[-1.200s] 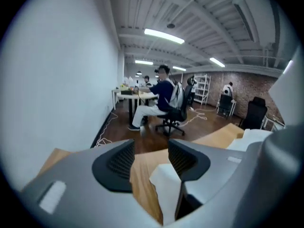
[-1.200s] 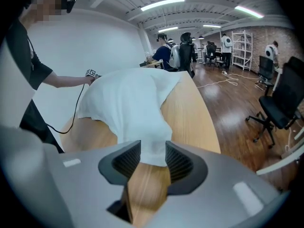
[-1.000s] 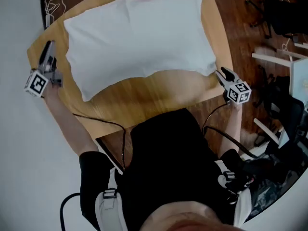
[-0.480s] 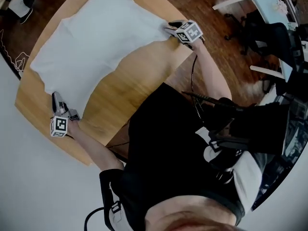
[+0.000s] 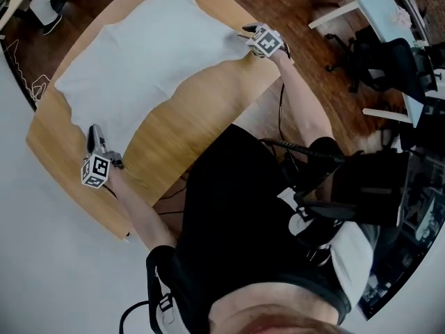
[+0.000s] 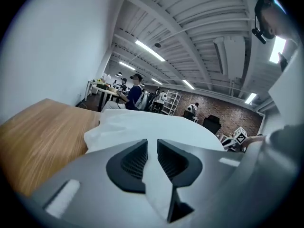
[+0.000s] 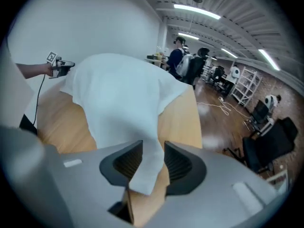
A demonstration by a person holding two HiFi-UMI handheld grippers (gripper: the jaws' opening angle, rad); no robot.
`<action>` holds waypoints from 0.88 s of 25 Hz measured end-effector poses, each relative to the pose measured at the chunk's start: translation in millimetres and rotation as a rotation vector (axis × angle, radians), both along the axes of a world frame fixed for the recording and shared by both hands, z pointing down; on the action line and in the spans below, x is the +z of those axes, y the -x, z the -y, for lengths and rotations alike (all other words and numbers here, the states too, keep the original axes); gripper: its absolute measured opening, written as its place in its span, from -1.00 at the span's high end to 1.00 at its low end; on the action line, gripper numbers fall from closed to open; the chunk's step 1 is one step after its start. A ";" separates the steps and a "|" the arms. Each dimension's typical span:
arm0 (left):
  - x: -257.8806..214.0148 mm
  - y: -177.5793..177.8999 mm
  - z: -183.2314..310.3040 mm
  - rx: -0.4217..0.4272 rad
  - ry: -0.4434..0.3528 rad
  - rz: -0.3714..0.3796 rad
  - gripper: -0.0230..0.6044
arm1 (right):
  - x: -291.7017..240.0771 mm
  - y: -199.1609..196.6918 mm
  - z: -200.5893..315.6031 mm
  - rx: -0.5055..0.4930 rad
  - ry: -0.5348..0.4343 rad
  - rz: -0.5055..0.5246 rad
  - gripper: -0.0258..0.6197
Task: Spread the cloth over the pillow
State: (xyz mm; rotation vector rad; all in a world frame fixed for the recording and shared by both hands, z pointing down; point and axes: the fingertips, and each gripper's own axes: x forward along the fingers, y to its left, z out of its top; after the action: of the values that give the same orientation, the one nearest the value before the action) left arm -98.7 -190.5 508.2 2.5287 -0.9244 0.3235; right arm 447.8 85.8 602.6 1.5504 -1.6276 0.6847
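Observation:
A white cloth (image 5: 146,68) lies over a bulge on the round wooden table (image 5: 201,110); the pillow itself is hidden beneath it. My left gripper (image 5: 92,132) sits at the cloth's near left corner. In the left gripper view its jaws (image 6: 152,158) have just been closing and now pinch a strip of the cloth (image 6: 156,127). My right gripper (image 5: 245,32) is at the cloth's right corner. In the right gripper view its jaws (image 7: 153,163) have also been closing but stand wider apart, with a limp cloth corner (image 7: 147,172) lying between the pads.
The table edge runs close behind both grippers. Office chairs (image 5: 396,54) and a pale desk (image 5: 372,2) stand on the wooden floor to the right. Cables (image 5: 281,110) trail from the grippers to the person. People sit at distant desks (image 6: 130,91).
My left gripper moved from the table's left edge in to the cloth's near corner, and its jaws drew together on it. The right gripper stayed at its corner. The head view swung round.

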 end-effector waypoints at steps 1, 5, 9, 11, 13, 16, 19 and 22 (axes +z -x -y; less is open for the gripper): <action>4.1 -1.2 -3.1 0.004 0.008 0.011 0.71 | 10.5 6.3 12.6 -0.056 0.022 -0.003 0.50; 39.0 3.7 -6.1 -0.029 0.093 0.032 0.71 | 64.3 -1.3 29.6 -0.193 0.115 -0.058 0.55; 54.9 4.6 -5.4 -0.090 0.138 0.003 0.71 | 47.0 -26.8 -1.2 -0.176 0.156 0.074 0.55; 50.4 4.5 -4.1 -0.118 0.128 0.001 0.71 | 19.2 -72.2 -14.0 -0.099 0.194 0.067 0.55; 47.5 3.8 -2.4 -0.134 0.117 0.013 0.71 | -5.7 -124.3 24.0 -0.028 0.099 0.006 0.55; 50.0 1.2 0.1 -0.172 0.107 0.033 0.71 | -32.9 -126.6 162.1 -0.107 -0.198 -0.015 0.55; 52.6 0.9 -0.5 -0.215 0.114 0.041 0.71 | 11.0 -73.1 261.6 -0.310 -0.198 -0.069 0.55; 50.0 0.0 -0.9 -0.250 0.106 0.040 0.71 | 61.1 -51.3 280.9 -0.524 -0.105 -0.185 0.82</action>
State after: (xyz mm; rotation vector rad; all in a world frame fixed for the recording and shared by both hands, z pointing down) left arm -98.6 -189.6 558.2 2.2866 -1.1914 0.3359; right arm 499.1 -195.2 663.7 1.1383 -1.8404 0.1708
